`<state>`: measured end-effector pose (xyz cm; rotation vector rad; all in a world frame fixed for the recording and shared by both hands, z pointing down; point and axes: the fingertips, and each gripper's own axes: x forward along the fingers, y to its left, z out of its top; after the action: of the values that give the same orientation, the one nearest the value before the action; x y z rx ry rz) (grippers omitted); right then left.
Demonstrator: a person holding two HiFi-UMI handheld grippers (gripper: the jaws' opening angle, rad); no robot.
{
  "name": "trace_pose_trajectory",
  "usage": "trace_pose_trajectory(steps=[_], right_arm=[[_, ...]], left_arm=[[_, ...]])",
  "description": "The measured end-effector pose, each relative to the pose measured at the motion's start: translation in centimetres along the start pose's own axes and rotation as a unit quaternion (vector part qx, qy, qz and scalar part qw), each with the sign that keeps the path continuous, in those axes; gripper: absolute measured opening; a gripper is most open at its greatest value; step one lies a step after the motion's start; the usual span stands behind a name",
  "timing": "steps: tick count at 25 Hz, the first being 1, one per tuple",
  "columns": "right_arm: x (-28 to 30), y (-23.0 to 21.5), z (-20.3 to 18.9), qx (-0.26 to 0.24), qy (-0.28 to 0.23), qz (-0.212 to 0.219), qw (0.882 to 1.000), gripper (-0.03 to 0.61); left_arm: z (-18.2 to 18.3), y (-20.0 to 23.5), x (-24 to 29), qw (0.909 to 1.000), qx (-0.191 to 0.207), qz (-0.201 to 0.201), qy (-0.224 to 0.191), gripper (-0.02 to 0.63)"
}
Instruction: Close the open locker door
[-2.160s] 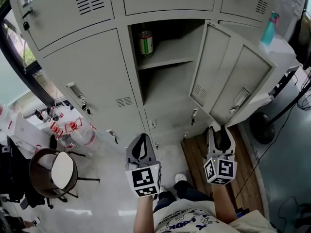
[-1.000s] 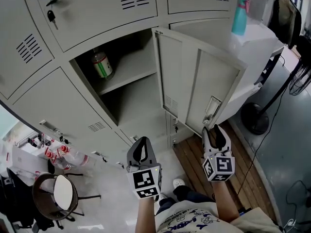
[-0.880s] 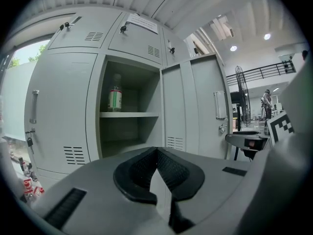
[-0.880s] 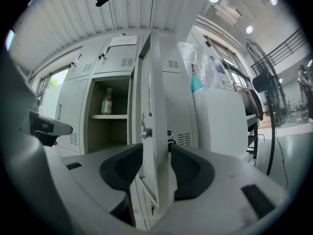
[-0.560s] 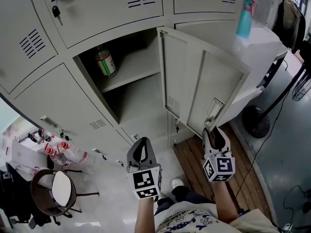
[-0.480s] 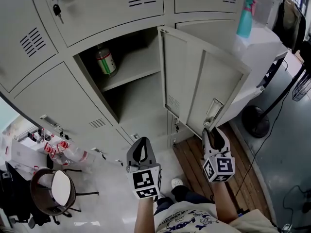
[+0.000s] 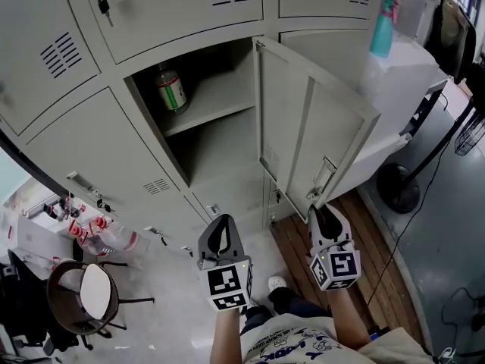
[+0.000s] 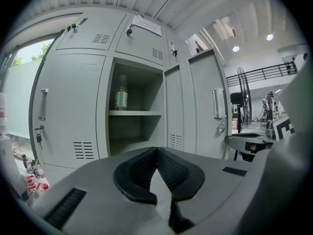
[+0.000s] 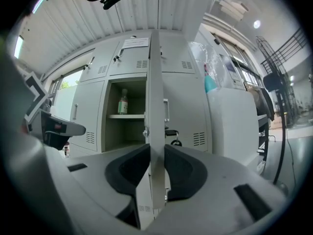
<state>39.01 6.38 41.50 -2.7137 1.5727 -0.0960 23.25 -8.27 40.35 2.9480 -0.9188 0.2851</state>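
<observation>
The open locker door hangs out to the right of its compartment, whose shelf holds a green-labelled bottle. My right gripper is at the door's lower free edge, below the handle. In the right gripper view the door edge runs upright between the jaws of the right gripper. The jaws are closing and both pads touch the edge. My left gripper hangs shut and empty in front of the lockers; in the left gripper view the left gripper faces the door and the bottle.
A blue spray bottle stands on a white unit right of the door. A floor fan and wooden boards lie lower right. A round stool and water bottles are at lower left.
My right gripper has moved forward and left onto the door's lower edge, and its jaws have narrowed around it. The left gripper has stayed where it was.
</observation>
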Motion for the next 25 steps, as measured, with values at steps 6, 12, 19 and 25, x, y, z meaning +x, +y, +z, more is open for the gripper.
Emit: trace_pose_trajectory(steps=[6,12,19,25], right_arm=[[-0.4,3.6,-0.1,-0.009,0.0,0.025,1.0,0.086],[-0.3,7.6,-0.2,-0.018,0.0,0.046,0.999,0.095],[0.2,11.3,-0.2,-0.023,-0.003,0.06,0.998,0.101],[0.9,13.3,-0.2,-0.03,-0.008,0.064,0.997,0.104]], left_arm=[[-0.6,2.3,-2.0,0.9999,-0.006,0.015,0.0,0.005],[-1.3,5.5,-4.5,0.9991,-0.012,0.039,0.006,0.005],[-2.2,10.1,-7.7,0.9965,-0.02,0.08,0.01,0.005],[-2.8,13.4,-10.2,0.9934,-0.025,0.112,0.006,0.005]])
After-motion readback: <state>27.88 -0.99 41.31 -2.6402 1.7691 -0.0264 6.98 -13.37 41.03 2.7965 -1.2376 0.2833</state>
